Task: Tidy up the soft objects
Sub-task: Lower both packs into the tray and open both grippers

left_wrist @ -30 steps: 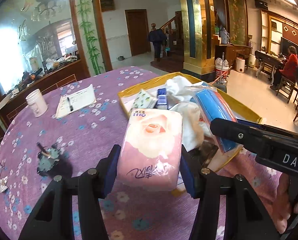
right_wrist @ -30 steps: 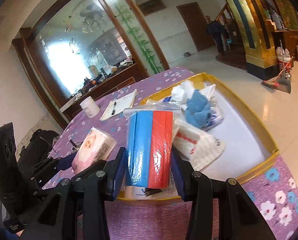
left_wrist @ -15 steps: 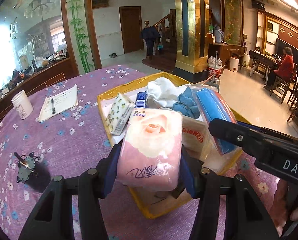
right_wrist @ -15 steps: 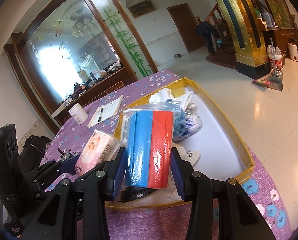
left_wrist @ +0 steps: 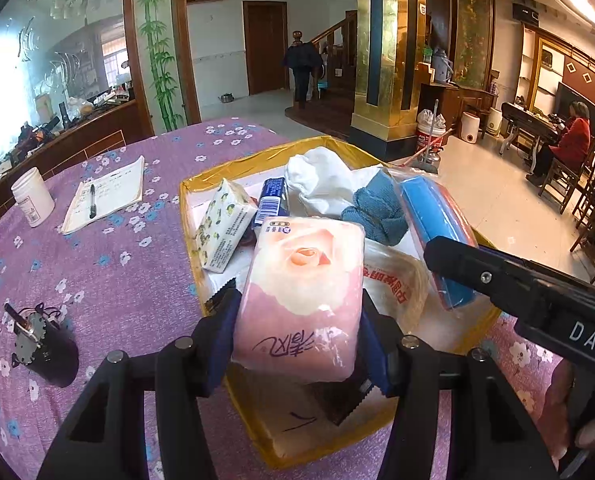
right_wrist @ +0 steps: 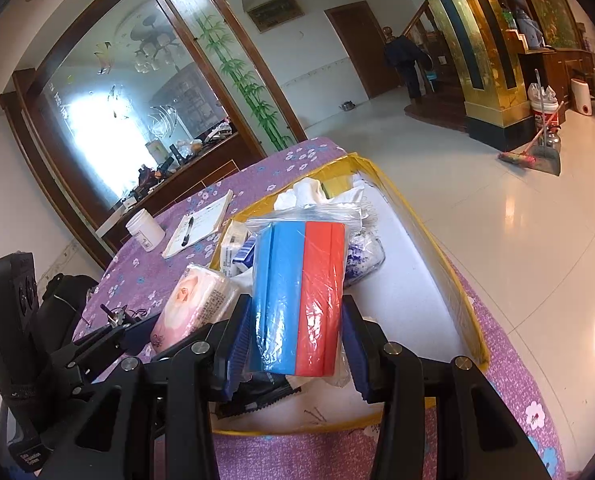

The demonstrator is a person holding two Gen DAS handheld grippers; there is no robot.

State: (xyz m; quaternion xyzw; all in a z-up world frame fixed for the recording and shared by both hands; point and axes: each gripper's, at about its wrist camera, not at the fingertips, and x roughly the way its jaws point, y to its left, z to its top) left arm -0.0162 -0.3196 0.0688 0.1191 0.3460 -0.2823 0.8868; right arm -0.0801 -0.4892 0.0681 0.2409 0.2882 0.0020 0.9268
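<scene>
Pink film wrap, printed with a rose, covers the tissue pack (left_wrist: 301, 296) clamped in your left gripper (left_wrist: 297, 328). Both pads bear on the pack's long sides, and it hangs over the near corner of the yellow-rimmed tray (left_wrist: 189, 216) on the purple flowered tablecloth (left_wrist: 109, 264).

Your right gripper (right_wrist: 297, 336) is closed on the bagged sponges (right_wrist: 299, 296), a blue and red block in a clear zip bag, held upright over the tray's near end.

Handling, as a judgement: both items look light and compressible. The tissue pack will likely give under pressure, and its film looks slick, so your mid-side grip is the sound one; a hold nearer an end could let it pivot. The sponges are springy and the loose bag may slide over them. Grip the block itself, never the bag's free top edge.

Already inside the tray: a lemon-print tissue pack (left_wrist: 223, 228) leaning at the left, a white cloth (left_wrist: 321, 180) and a blue cloth (left_wrist: 375, 208) bunched at the far side, and a red-lettered bag (left_wrist: 389, 280) lying just behind the pink pack. The tray's right half shows bare white floor in the right wrist view; that appears the best landing space.
</scene>
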